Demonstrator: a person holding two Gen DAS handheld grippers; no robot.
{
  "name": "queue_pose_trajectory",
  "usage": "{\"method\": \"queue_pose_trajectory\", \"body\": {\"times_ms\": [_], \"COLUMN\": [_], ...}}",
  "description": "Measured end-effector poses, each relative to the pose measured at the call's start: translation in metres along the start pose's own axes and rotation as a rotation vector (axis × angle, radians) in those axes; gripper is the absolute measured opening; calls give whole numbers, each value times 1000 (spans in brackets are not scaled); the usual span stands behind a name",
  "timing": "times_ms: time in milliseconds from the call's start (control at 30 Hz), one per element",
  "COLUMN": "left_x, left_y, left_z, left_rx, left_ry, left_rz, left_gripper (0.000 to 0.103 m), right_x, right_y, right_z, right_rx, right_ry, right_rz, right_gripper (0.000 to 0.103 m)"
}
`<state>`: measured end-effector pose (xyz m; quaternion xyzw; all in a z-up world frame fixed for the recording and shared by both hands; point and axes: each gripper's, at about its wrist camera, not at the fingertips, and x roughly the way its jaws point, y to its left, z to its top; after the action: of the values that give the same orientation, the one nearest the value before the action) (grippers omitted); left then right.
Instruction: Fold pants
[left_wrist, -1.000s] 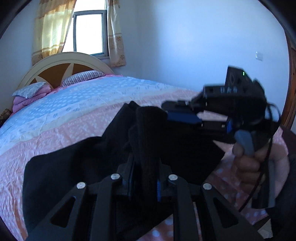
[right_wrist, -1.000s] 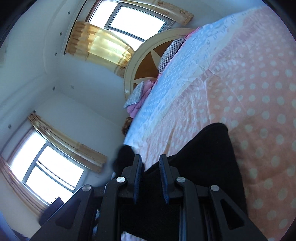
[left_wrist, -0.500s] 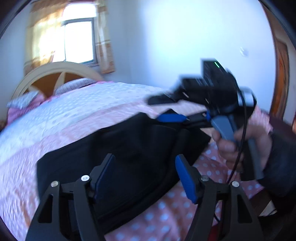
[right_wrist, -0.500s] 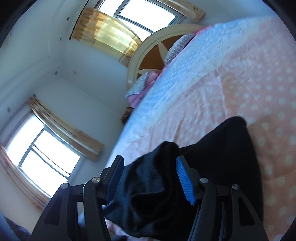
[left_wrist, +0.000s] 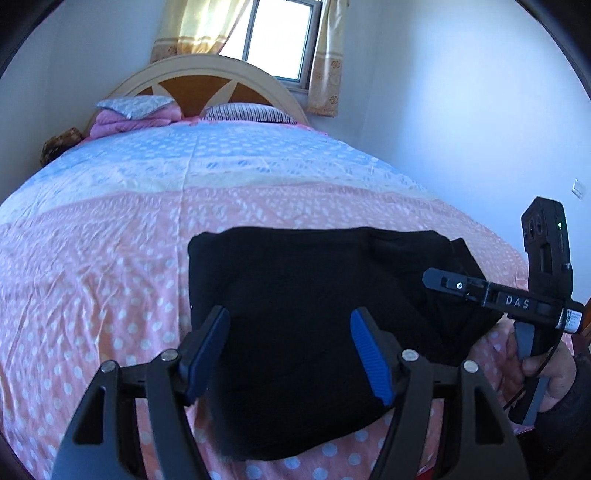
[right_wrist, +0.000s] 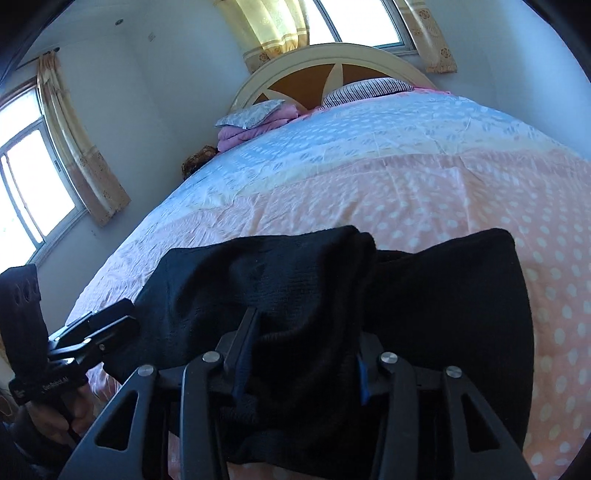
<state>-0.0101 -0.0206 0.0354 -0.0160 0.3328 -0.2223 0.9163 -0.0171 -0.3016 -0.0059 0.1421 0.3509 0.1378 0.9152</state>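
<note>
Two blue-padded fingers (left_wrist: 369, 358) of the left gripper (left_wrist: 291, 350) are spread wide with nothing pinched, so the folded pants (left_wrist: 314, 295) are left lying near the foot edge of the bed (left_wrist: 110, 258). On the right gripper (right_wrist: 301, 354), whose jaws have just been closing, a raised bunch of the black cloth is seen between the fingers; whether it is pinched cannot be told.

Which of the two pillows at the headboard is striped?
The striped pillow is the right one, below the window; the pale patterned pillow rests on pink blankets.
</note>
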Motion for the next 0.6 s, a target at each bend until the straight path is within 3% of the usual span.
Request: {"method": "queue_pose_trajectory", "body": {"times_ms": [133,267,433,500,600], "left_x": [2,0,-3,0,9], "left_y": [0,3,1,-3,-11], "left_z": [-9,2,10,9,7], "left_rx": [-15,-9,-1,-5,-3], "left_ry": [12,-12,-37,-25,-1], "left_rz": [0,-3,4,-1,-13], "left_gripper": [71,71,71,71,71], "right_x": [-1,-25,-63,-65,-44], "right_y": [3,23,3,-20,-51], "right_z": [1,12,28,28,16], "right_rx": [-7,-101,-133,-91,-11], "right_ry": [5,-29,-60,-33,51], "right_rz": [1,10,-11,-42,-3], "right_gripper": [25,23,23,23,24]}}
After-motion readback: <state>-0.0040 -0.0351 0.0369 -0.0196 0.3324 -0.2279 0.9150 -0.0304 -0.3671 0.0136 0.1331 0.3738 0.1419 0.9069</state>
